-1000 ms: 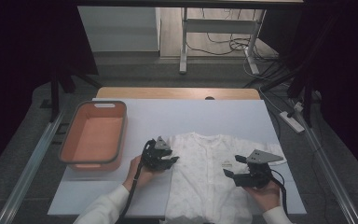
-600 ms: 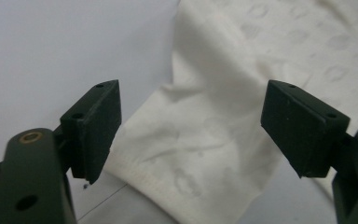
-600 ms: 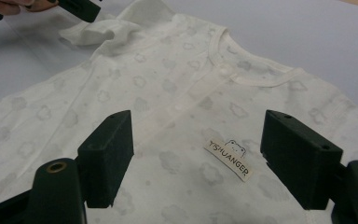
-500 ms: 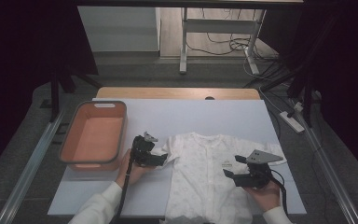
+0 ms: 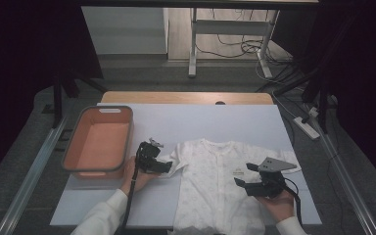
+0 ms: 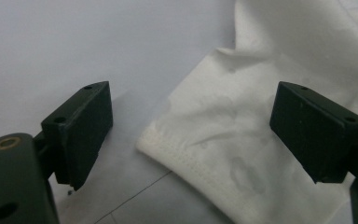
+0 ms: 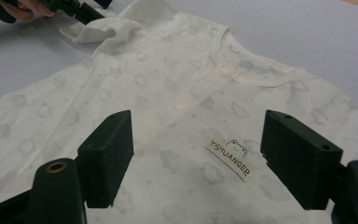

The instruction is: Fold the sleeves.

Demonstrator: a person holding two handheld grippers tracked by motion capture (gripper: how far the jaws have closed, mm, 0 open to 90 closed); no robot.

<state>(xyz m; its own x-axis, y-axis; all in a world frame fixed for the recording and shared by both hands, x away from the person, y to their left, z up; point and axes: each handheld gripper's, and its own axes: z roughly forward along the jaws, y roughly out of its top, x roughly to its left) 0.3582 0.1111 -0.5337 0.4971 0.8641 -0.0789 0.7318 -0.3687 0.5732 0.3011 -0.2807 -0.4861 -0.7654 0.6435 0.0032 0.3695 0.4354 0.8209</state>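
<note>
At the shirt's [image 5: 215, 181] left sleeve [image 6: 223, 140], the left tool [image 5: 169, 168] has slid outward, jaws wide, seemingly empty; right tool [image 5: 241, 176] hovers open.

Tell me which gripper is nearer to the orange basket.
Left. The left gripper sits at the shirt's sleeve, just beside the orange basket. The right gripper hovers over the white shirt at its far side, well away from the basket.
</note>
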